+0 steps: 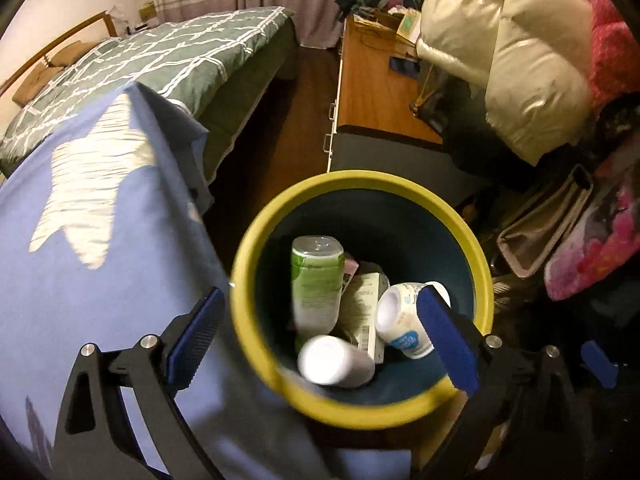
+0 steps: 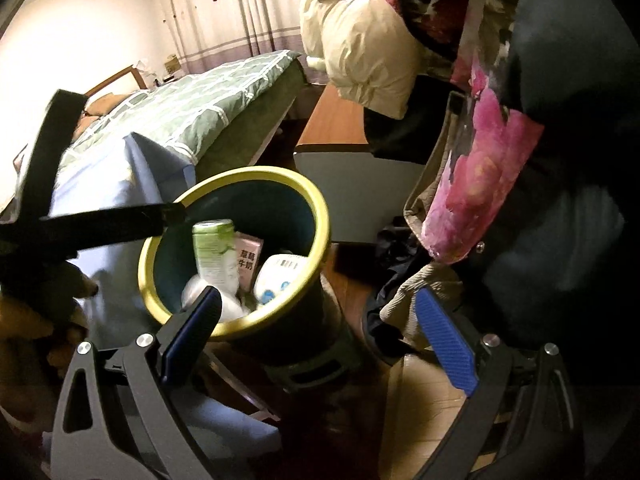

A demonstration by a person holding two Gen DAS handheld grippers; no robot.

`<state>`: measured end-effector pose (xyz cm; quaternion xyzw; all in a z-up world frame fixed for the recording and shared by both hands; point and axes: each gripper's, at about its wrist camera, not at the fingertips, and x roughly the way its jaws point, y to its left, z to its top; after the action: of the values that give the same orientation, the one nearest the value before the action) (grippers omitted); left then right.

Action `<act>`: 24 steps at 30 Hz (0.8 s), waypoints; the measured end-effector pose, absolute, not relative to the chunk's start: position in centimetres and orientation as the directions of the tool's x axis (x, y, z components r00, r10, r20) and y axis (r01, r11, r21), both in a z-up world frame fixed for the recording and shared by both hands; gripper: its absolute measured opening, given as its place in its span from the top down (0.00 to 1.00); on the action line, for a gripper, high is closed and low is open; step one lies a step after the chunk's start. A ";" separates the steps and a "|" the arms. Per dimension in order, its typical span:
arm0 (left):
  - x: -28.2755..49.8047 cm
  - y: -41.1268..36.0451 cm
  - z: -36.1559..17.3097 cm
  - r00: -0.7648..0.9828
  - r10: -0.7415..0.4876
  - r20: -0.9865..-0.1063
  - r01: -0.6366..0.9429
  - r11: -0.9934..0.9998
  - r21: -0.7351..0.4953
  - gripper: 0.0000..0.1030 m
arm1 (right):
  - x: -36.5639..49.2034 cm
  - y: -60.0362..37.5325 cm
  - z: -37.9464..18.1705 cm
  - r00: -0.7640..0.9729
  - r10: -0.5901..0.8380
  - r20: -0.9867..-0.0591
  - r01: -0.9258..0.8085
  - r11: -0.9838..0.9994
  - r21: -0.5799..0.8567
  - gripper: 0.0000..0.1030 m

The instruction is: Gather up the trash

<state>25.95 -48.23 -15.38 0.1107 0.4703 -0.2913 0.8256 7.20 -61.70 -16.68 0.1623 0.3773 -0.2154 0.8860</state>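
Observation:
A trash bin with a yellow-green rim [image 1: 476, 240] and dark teal inside stands on the floor beside the bed. In it lie a green can [image 1: 318, 280], a white bottle [image 1: 334, 362], a white cup with blue print [image 1: 404, 322] and a paper carton [image 1: 366, 304]. My left gripper [image 1: 320, 344] hangs open and empty right above the bin's mouth. The bin also shows in the right wrist view [image 2: 318, 216], with the green can [image 2: 214, 252] and a pink carton [image 2: 249, 260]. My right gripper [image 2: 320, 332] is open and empty, just right of the bin.
A bed with a blue star-print sheet [image 1: 100, 240] and green quilt [image 1: 168, 64] lies left. A wooden desk [image 1: 372, 96] stands behind the bin. A cream puffer jacket [image 1: 512, 52], pink floral clothes [image 2: 484, 176] and a bag [image 1: 548, 224] crowd the right. A cardboard box [image 2: 424, 396] lies below.

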 end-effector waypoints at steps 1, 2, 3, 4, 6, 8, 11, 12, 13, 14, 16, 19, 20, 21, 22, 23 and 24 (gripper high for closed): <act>25.5 -47.2 -14.7 0.398 -0.387 -0.832 0.580 0.809 -0.099 0.08 | 6.9 -61.3 -16.6 0.627 -0.252 -0.737 0.494 0.861 0.126 0.10; 25.1 -46.2 -13.9 0.411 -0.394 -0.822 0.577 0.811 -0.100 0.08 | 6.8 -61.1 -16.5 0.629 -0.250 -0.736 0.490 0.862 0.126 0.10; 24.1 -44.4 -12.7 0.445 -0.398 -0.802 0.576 0.813 -0.084 0.07 | 6.5 -60.7 -16.4 0.634 -0.243 -0.734 0.481 0.868 0.128 0.10; 23.5 -43.3 -12.0 0.467 -0.397 -0.790 0.576 0.815 -0.069 0.05 | 6.1 -60.1 -16.3 0.640 -0.235 -0.731 0.468 0.874 0.129 0.10; 21.9 -40.0 -10.3 0.527 -0.391 -0.754 0.566 0.824 -0.032 0.05 | 5.6 -59.4 -16.0 0.647 -0.229 -0.727 0.455 0.881 0.128 0.10; 20.3 -36.3 -8.9 0.560 -0.383 -0.735 0.544 0.839 -0.022 0.05 | 5.0 -58.4 -15.5 0.657 -0.225 -0.719 0.439 0.890 0.123 0.10; 17.8 -29.1 -6.9 0.623 -0.355 -0.697 0.477 0.879 -0.022 0.05 | 4.1 -56.3 -14.3 0.684 -0.217 -0.697 0.401 0.909 0.110 0.10; 17.2 -27.4 -6.4 0.639 -0.344 -0.688 0.455 0.890 -0.022 0.05 | 4.0 -55.8 -14.1 0.690 -0.215 -0.691 0.395 0.912 0.111 0.10; 16.3 -24.9 -5.9 0.661 -0.324 -0.677 0.422 0.906 -0.021 0.05 | 3.9 -55.3 -13.7 0.700 -0.211 -0.682 0.385 0.916 0.112 0.10; 15.8 -23.2 -5.6 0.675 -0.307 -0.671 0.398 0.917 -0.019 0.05 | 3.6 -54.6 -13.1 0.717 -0.205 -0.667 0.370 0.922 0.114 0.10; 14.3 -18.8 -4.9 0.716 -0.246 -0.653 0.318 0.948 -0.009 0.05 | 3.1 -52.7 -11.6 0.754 -0.193 -0.628 0.331 0.937 0.110 0.10; 12.2 -13.7 -4.2 0.756 -0.201 -0.623 0.237 0.971 -0.026 0.05 | 2.7 -51.6 -10.8 0.776 -0.186 -0.603 0.304 0.947 0.100 0.09; 11.5 -12.4 -3.9 0.769 -0.188 -0.611 0.213 0.976 -0.032 0.05 | 2.6 -50.7 -10.1 0.789 -0.182 -0.587 0.285 0.955 0.086 0.08; 10.7 -10.9 -3.6 0.782 -0.178 -0.597 0.192 0.981 -0.040 0.05 | 2.5 -49.9 -9.6 0.798 -0.181 -0.575 0.271 0.960 0.074 0.08; 9.9 -9.7 -3.4 0.794 -0.165 -0.585 0.172 0.984 -0.044 0.05 | 2.5 -49.6 -9.3 0.802 -0.180 -0.569 0.264 0.962 0.069 0.08; 9.1 -8.6 -3.1 0.809 -0.147 -0.570 0.151 0.988 -0.041 0.05 | 2.4 -49.2 -9.0 0.808 -0.177 -0.562 0.255 0.965 0.062 0.08; 8.6 -8.1 -2.9 0.818 -0.138 -0.558 0.141 0.989 -0.037 0.05 | 2.4 -48.4 -8.5 0.819 -0.166 -0.549 0.232 0.971 0.052 0.08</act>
<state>8.56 -8.08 -2.95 0.0031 0.2924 -0.0731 0.9535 2.45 -48.44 -8.48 0.0584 0.2819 -0.1044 0.9520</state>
